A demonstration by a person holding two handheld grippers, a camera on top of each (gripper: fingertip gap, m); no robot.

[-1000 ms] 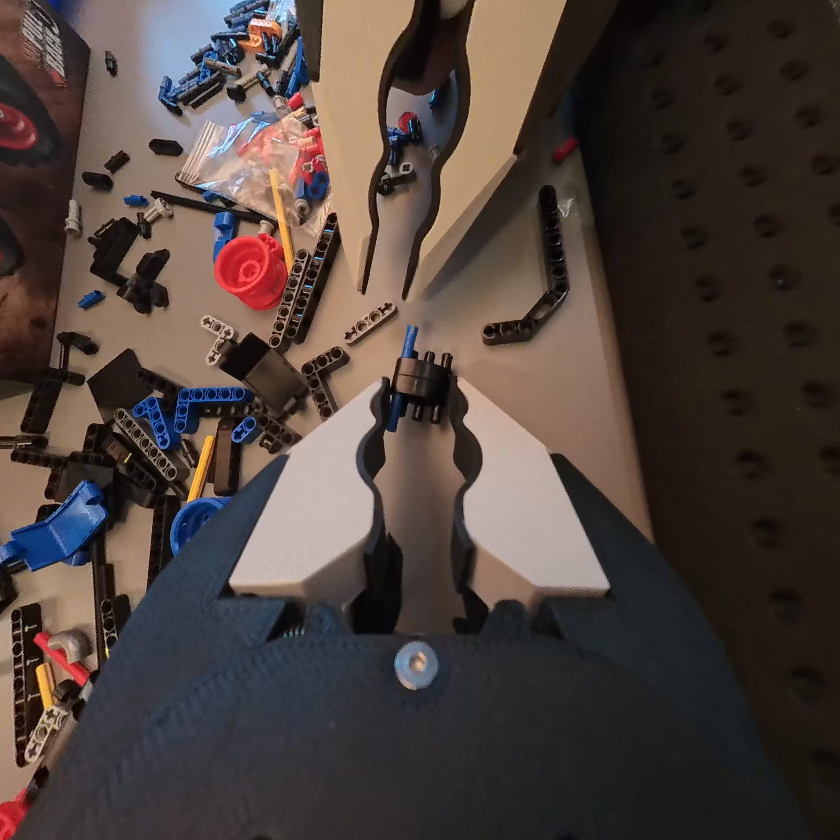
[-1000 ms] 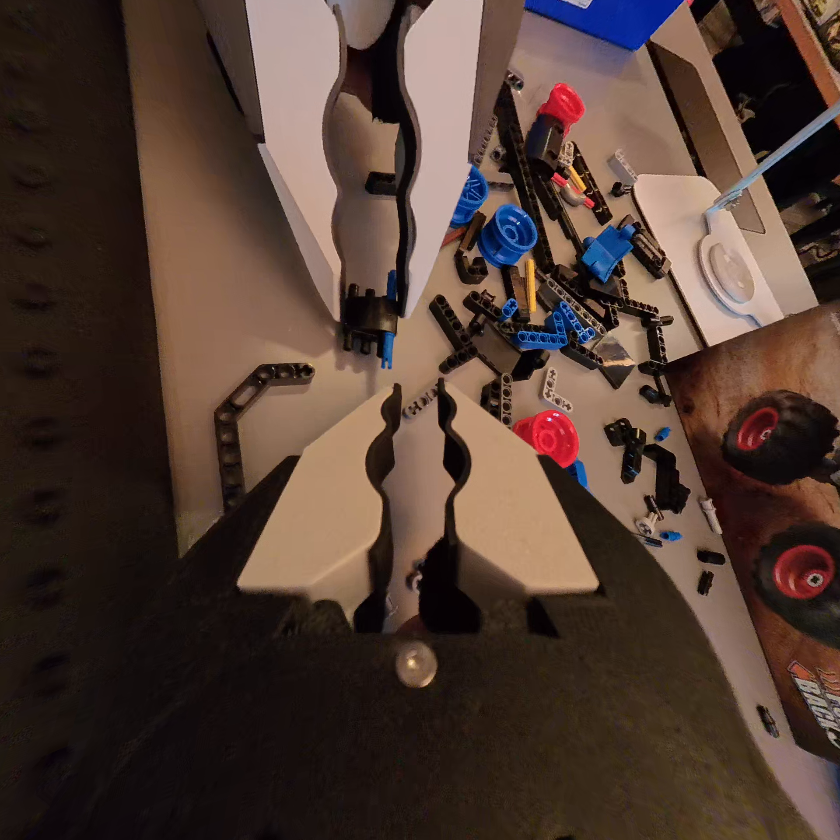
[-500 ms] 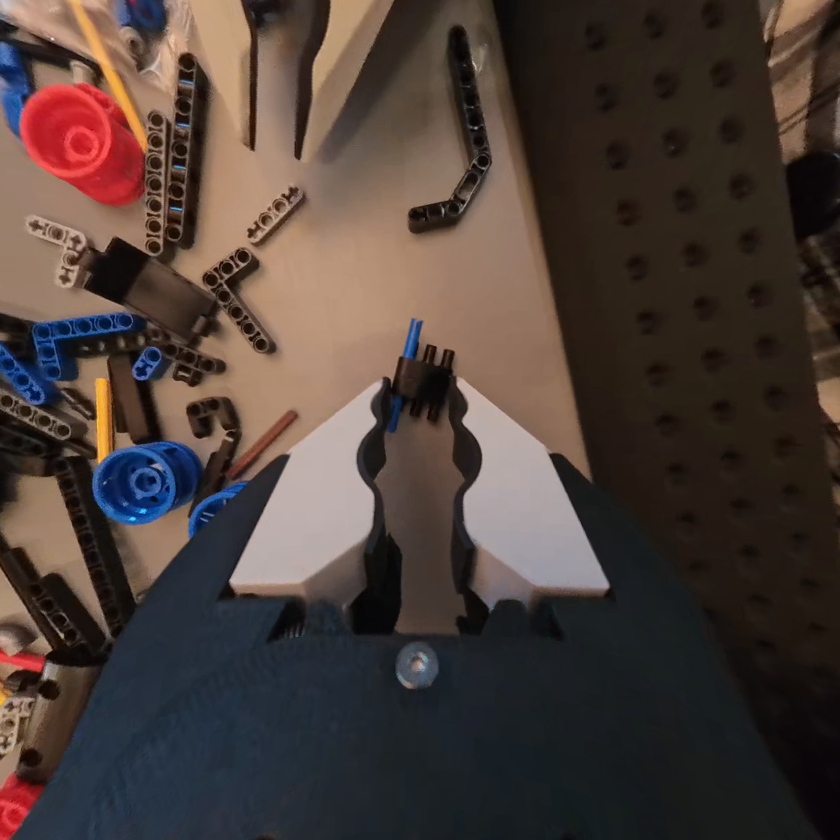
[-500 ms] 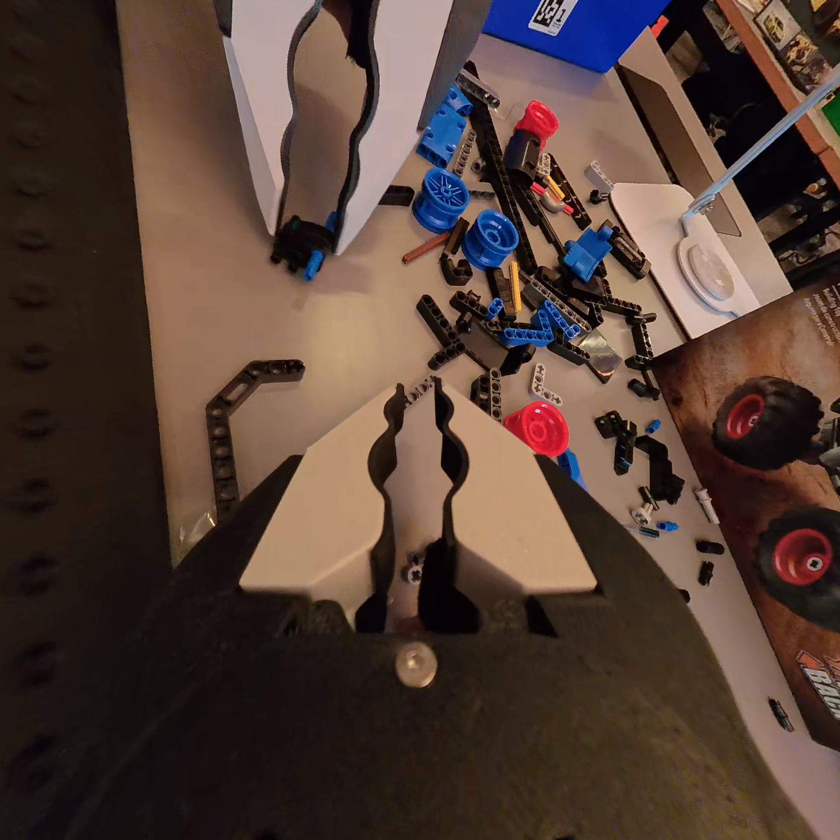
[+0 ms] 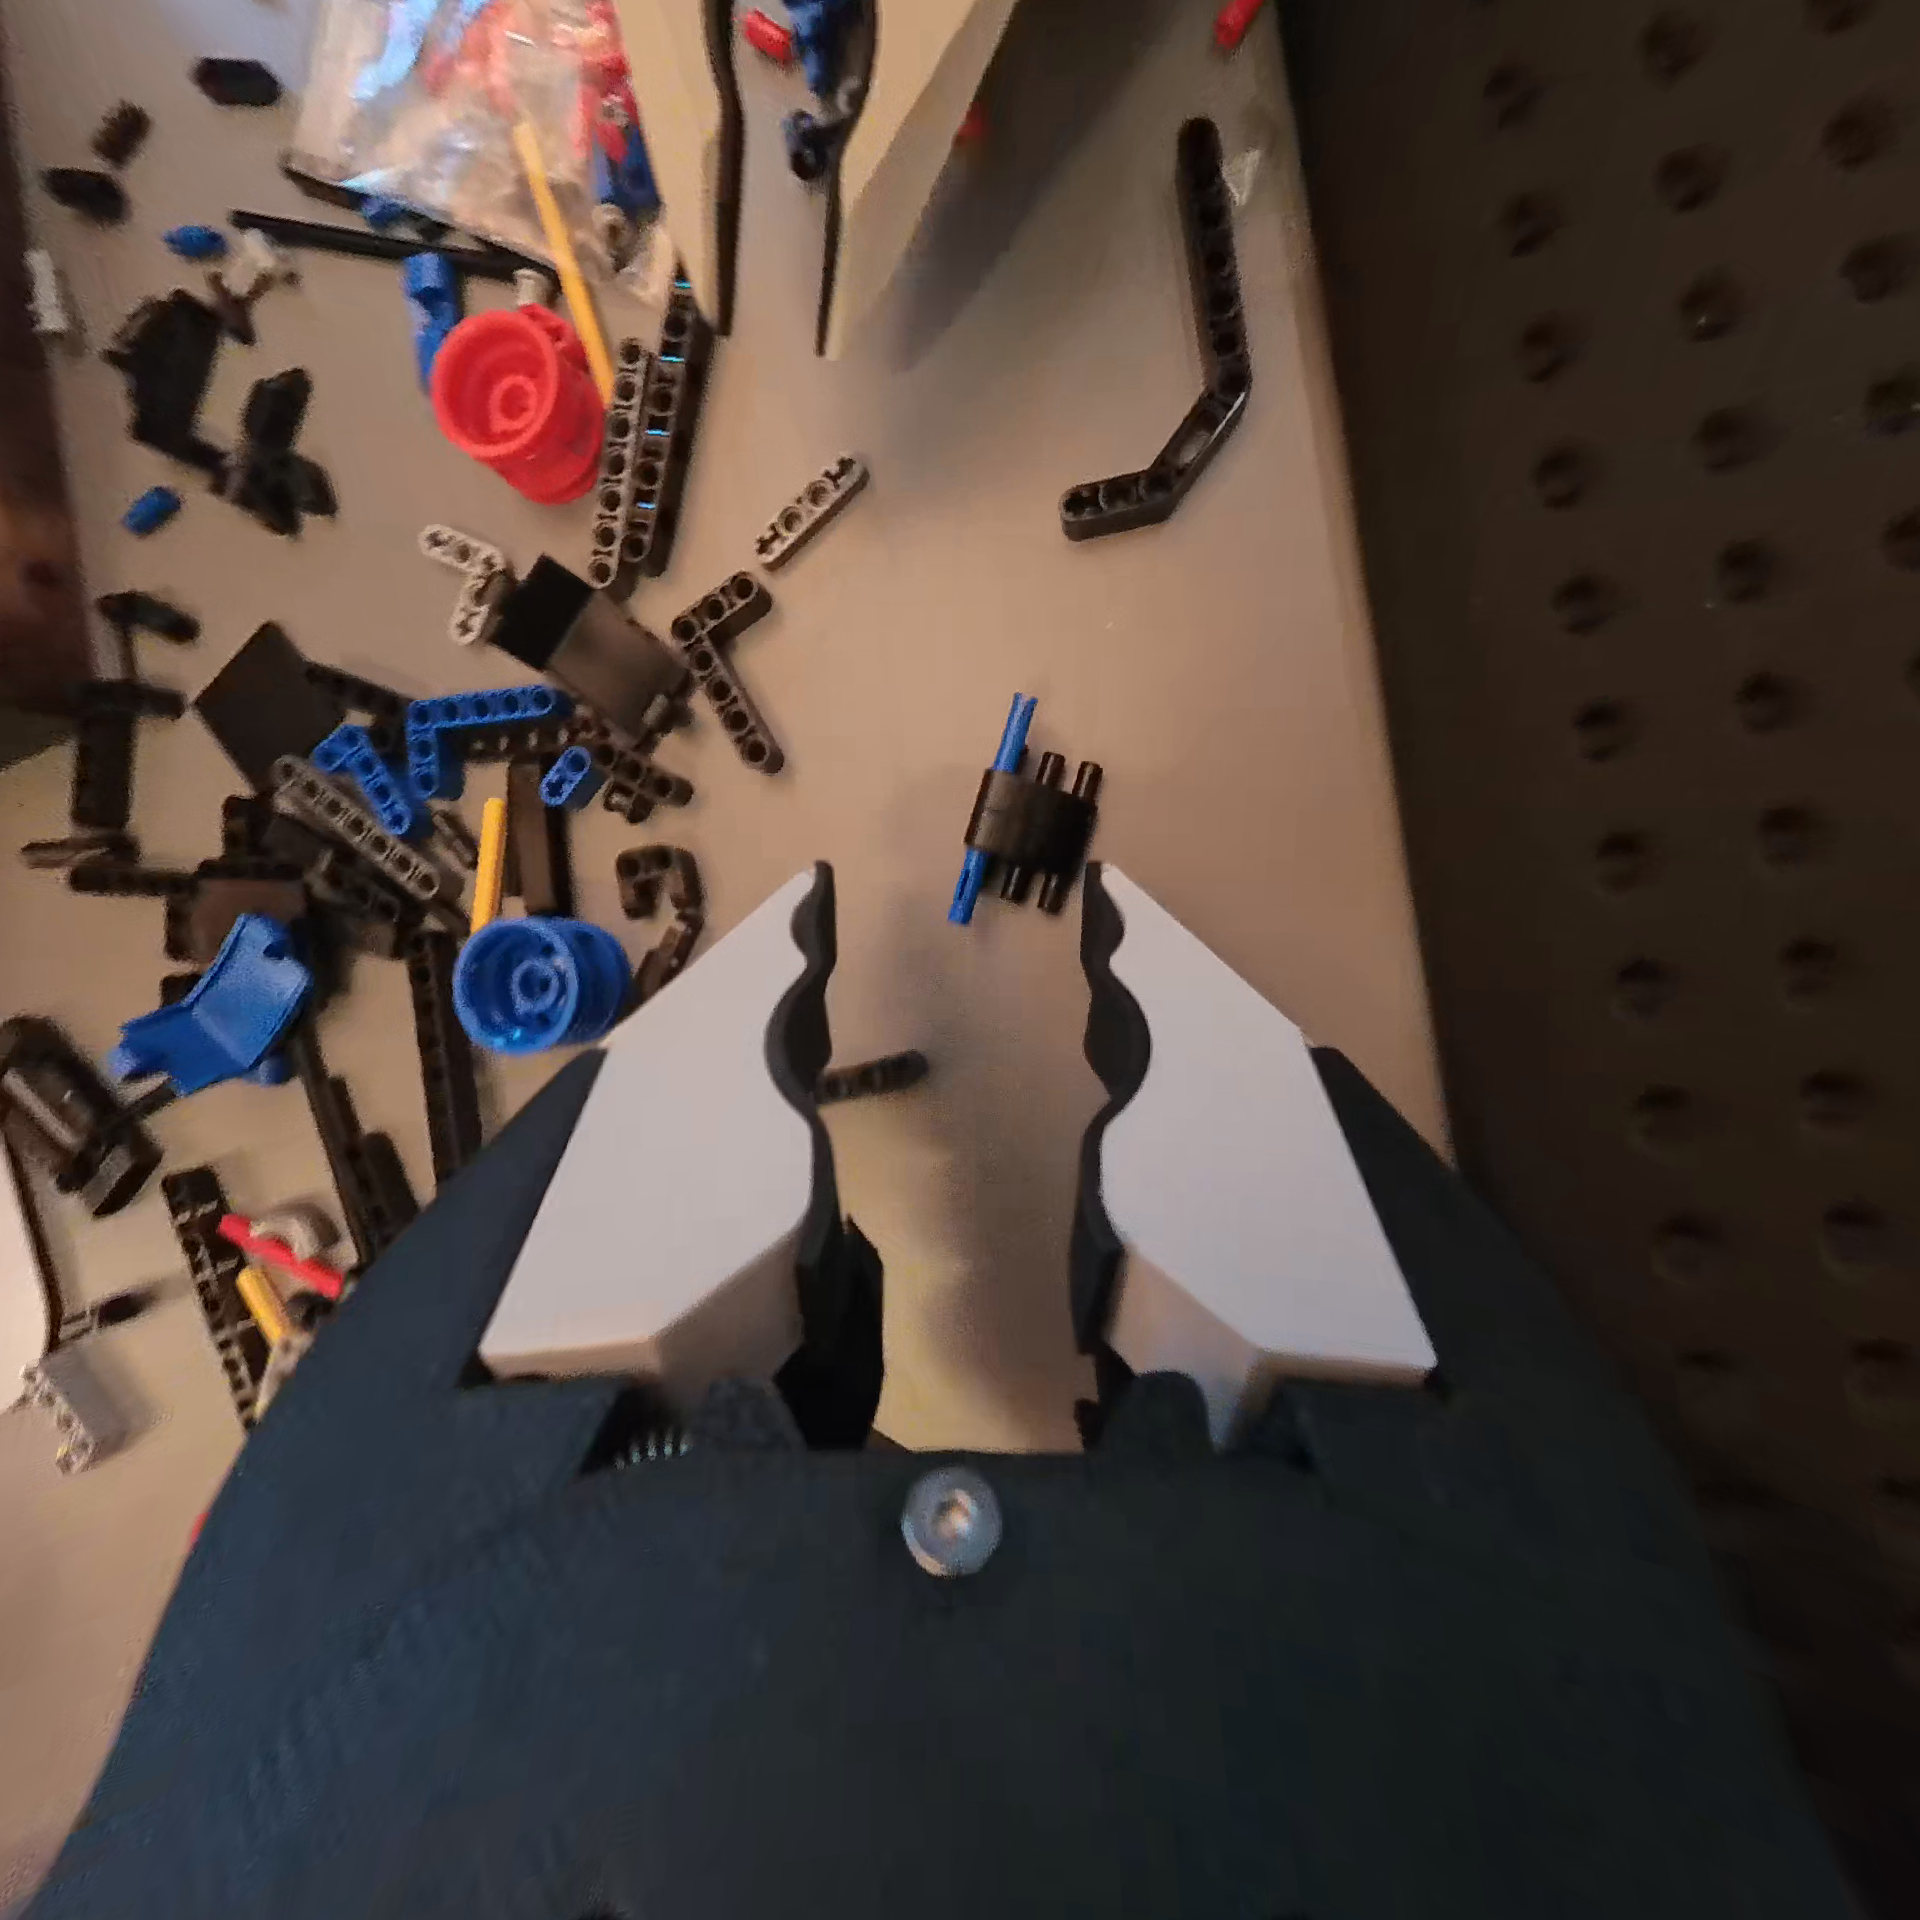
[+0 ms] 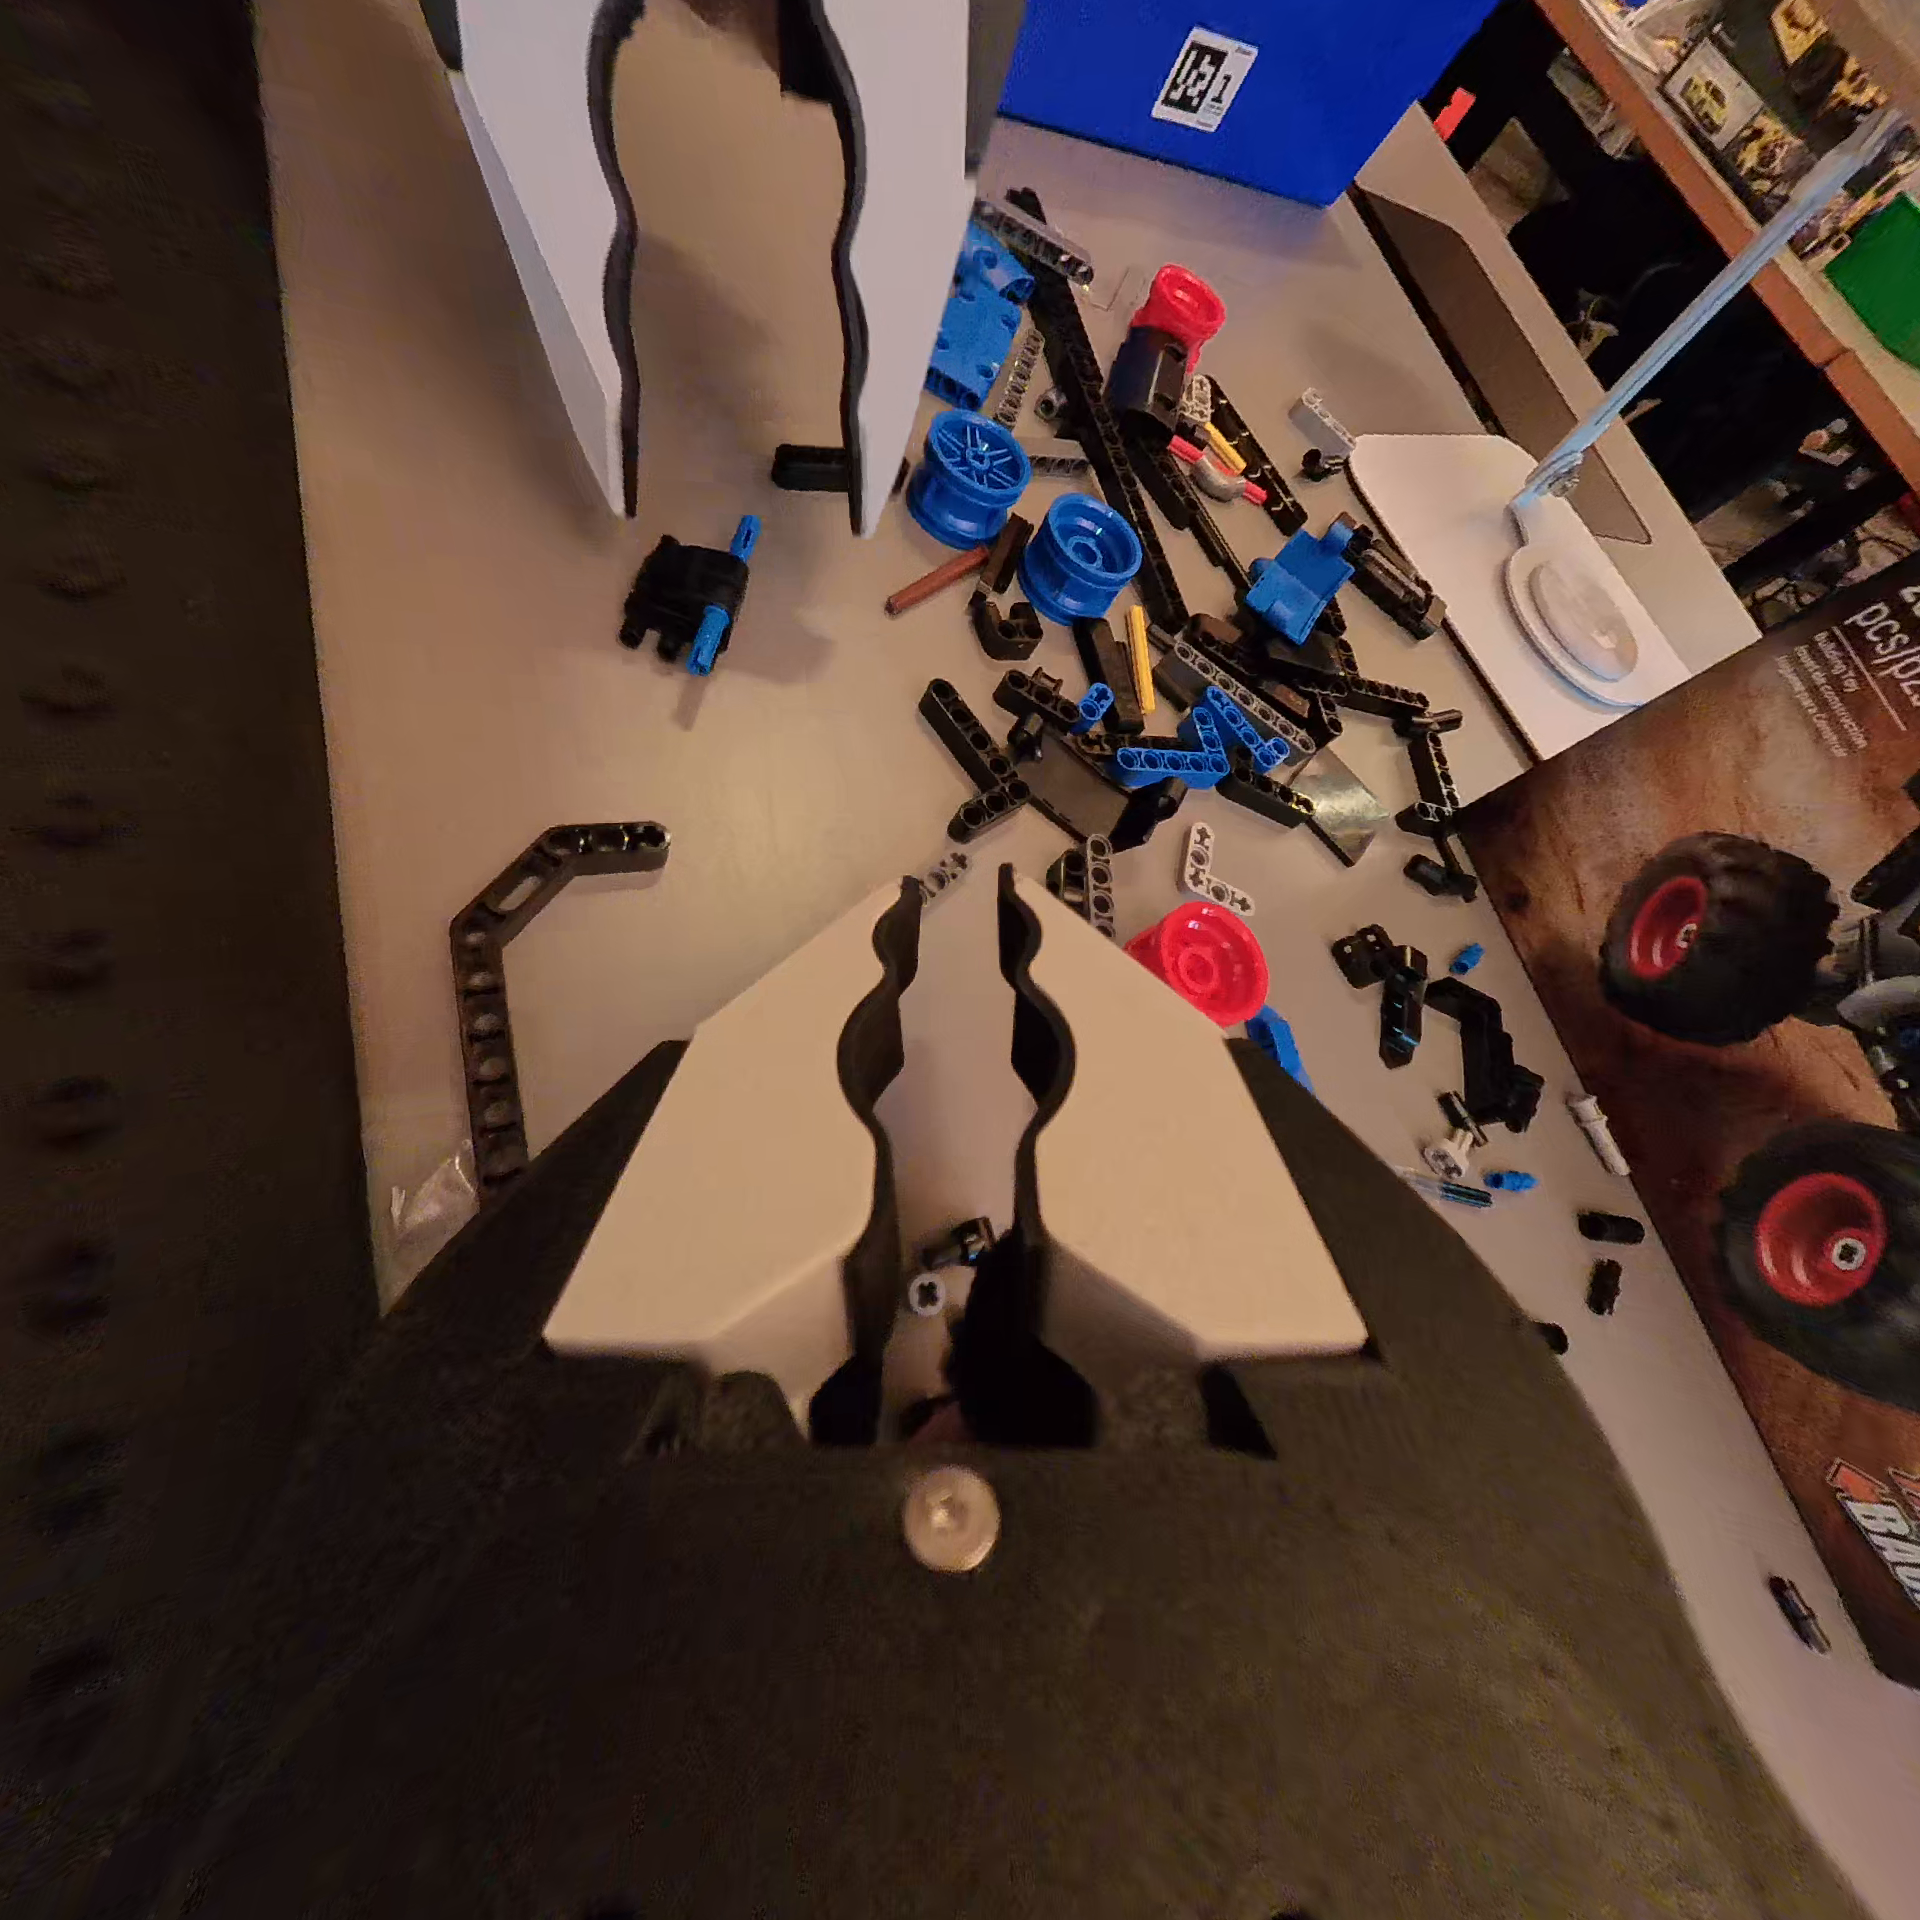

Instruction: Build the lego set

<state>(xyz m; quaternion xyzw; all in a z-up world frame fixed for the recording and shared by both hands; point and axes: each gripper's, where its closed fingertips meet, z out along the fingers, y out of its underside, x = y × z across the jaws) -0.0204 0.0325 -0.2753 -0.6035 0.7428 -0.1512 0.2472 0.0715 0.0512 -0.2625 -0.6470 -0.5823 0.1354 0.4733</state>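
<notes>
Across the left of the grey desk lay the loose pile of Lego parts: a blue seat-shaped piece, blue angled beams, a blue wheel hub and a red wheel hub, with black beams scattered among them. The left gripper hung over the desk with its fingers spread well apart and nothing between them. Just beyond its tips, nearer the right finger, the small black connector assembly with a blue pin lay flat on the desk, apart from both fingers. Farther right a long black bent beam rested near the desk's edge, beside a dark perforated panel. In the right wrist view, the right gripper had its fingers drawn close, a narrow gap left between the tips, holding nothing; a tiny black piece showed on the desk through the gap near their base. The same assembly lay ahead of it, below the left gripper's open tips, and the set's box lay at the far right.
</notes>
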